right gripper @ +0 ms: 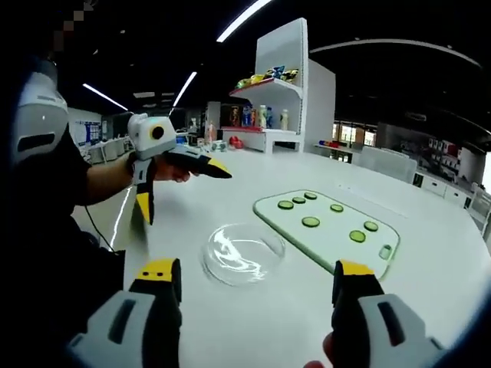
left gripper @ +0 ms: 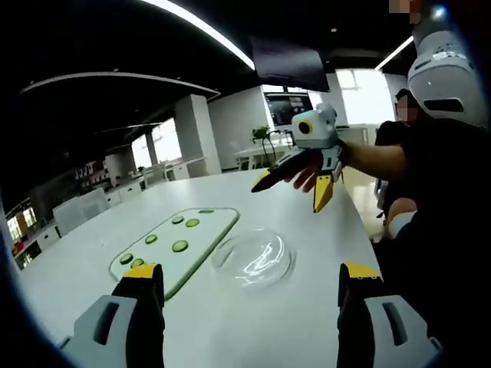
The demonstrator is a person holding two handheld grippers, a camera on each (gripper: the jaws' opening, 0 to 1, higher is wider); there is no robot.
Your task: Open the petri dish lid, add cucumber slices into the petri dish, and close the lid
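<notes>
We log two facing views, each from above its own tongs, near the table; both share the petri dish mid-frame.

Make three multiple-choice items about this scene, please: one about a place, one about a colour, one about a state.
1. Where is the petri dish?
A. On the board
B. On the table, beside the board
C. Held in a gripper

2. What colour are the tips of the left gripper?
A. Yellow
B. Red
C. Blue

3. In what state is the left gripper?
A. Shut on a cucumber slice
B. Shut on the lid
C. Open, holding nothing

Answers:
1 B: the petri dish lies on the white table next to the board, and no gripper touches it.
2 A: the tips of the left gripper are yellow above dark jaws.
3 C: its jaws stand wide apart with nothing between them, and the cucumber slices lie on the board.
</notes>
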